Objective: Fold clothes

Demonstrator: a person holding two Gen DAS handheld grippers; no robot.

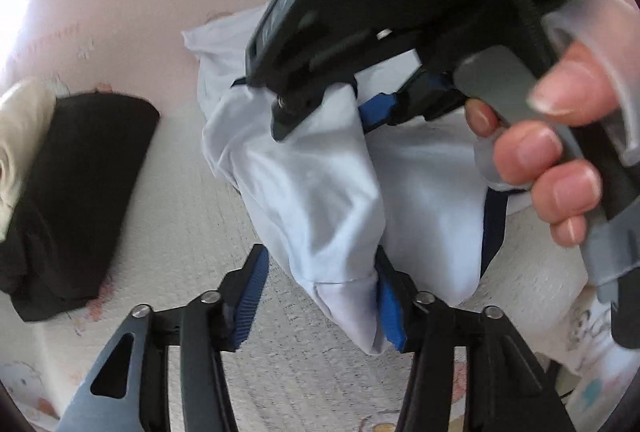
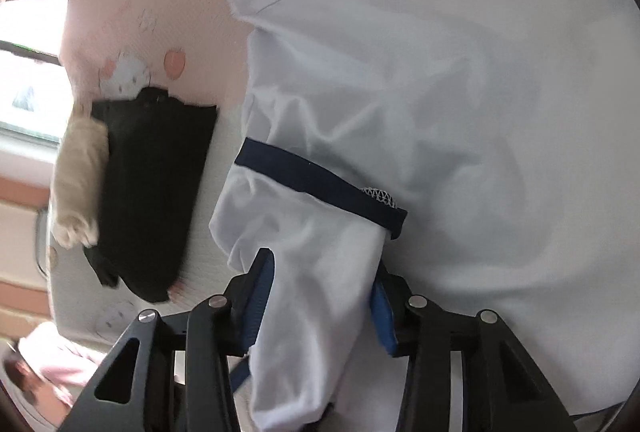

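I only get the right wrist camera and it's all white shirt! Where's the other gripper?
Observer: The left gripper is over the same white shirt, with a fold of it between its fingers.
Child: Is it squeezing it?
Observer: Not from both sides. One blue pad stands clear of the cloth.
Child: Can you see my gripper from there?
Observer: Yes. The left wrist view shows the right gripper from outside, with a hand wrapped around its handle.
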